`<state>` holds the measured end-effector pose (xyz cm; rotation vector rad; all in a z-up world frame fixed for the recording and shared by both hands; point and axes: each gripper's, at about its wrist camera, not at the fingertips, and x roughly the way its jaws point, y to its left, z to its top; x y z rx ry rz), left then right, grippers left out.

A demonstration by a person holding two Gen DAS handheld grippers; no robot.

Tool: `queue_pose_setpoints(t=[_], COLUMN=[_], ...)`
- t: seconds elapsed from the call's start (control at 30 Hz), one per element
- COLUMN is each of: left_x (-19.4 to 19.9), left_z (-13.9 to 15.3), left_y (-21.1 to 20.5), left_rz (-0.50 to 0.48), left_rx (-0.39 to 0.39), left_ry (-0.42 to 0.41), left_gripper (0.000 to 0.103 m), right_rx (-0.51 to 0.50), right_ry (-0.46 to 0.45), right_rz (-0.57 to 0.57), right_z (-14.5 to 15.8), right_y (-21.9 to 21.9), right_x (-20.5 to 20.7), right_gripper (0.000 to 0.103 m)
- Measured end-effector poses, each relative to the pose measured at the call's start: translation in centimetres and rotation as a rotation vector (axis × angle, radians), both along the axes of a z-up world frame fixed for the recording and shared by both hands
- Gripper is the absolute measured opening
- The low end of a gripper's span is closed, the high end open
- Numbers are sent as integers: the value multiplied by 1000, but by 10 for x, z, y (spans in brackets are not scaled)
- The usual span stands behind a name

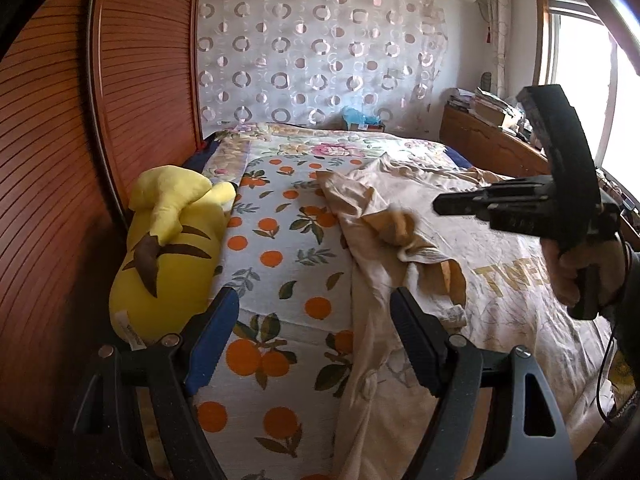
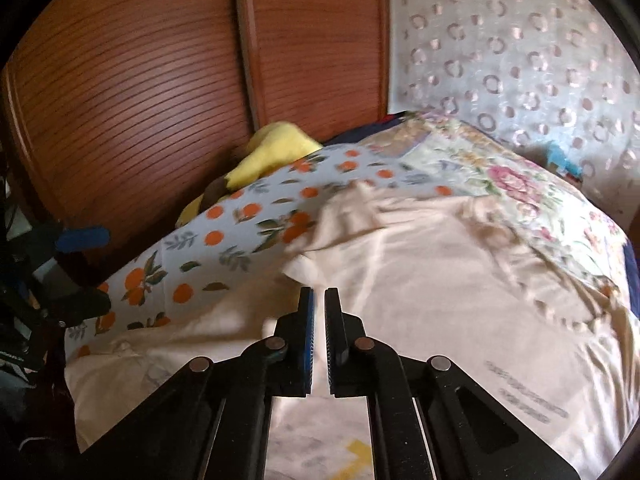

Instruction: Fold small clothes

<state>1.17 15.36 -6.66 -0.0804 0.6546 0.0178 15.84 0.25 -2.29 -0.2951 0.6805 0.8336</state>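
Note:
A cream T-shirt with gold lettering lies spread and rumpled on the bed, one part bunched up near its left edge. My left gripper hangs open low over the bed, its blue pad over the orange-print blanket and its black finger over the shirt's left edge, with nothing between them. My right gripper, in a person's hand, hovers above the shirt and points left at the bunched fold. In the right wrist view the right gripper is shut, its pads almost together, no cloth seen between them, above the shirt. The left gripper shows at the left edge.
The bed carries an orange-print blanket and a floral quilt. A yellow plush toy lies against the slatted wooden wardrobe doors. A wooden sideboard with piled books stands at the right under a bright window.

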Motion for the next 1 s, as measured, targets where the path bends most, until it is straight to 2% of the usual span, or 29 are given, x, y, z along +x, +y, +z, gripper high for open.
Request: queue_pose_setpoints(t=[0.13, 0.27, 0.3, 0.33, 0.37, 0.4, 0.43, 0.6, 0.63, 0.8, 0.87, 0.93, 1.0], left_x=[3, 6, 6, 5, 5, 4, 3, -2, -3, -4, -4, -4, -5], left_z=[0, 1, 2, 2, 2, 2, 2, -1, -1, -7, -8, -8, -8], left_y=[-6, -11, -11, -12, -12, -13, -12, -5, -3, 4, 5, 5, 4], left_rz=[-13, -16, -17, -18, -19, -20, -20, -6, -2, 16, 17, 15, 12], left_rx=[0, 5, 4, 4, 6, 11, 15, 19, 17, 9, 9, 7, 8], left_ry=[3, 6, 4, 2, 2, 3, 4, 9, 12, 26, 27, 26, 25], left_gripper=[79, 79, 79, 79, 79, 79, 79, 79, 79, 79, 79, 79, 79], right_rx=[9, 12, 23, 29, 28, 34, 47, 37, 26, -58, -99, -92, -25], right_ry=[2, -4, 6, 12, 13, 14, 23, 57, 47, 64, 68, 58, 57], right_rz=[-74, -65, -46, -26, -9, 16, 45, 170, 181, 165, 147, 134, 108], right_z=[-1, 1, 2, 2, 1, 0, -1, -13, -15, -33, -42, -40, -33], right_y=[-24, -23, -19, -13, -6, 1, 8, 48, 54, 84, 89, 91, 80], right_x=[8, 0, -3, -6, -9, -12, -15, -29, -30, -17, -9, -5, -3], right_gripper=[5, 5, 8, 24, 44, 49, 50, 48, 42, 34, 18, 7, 6])
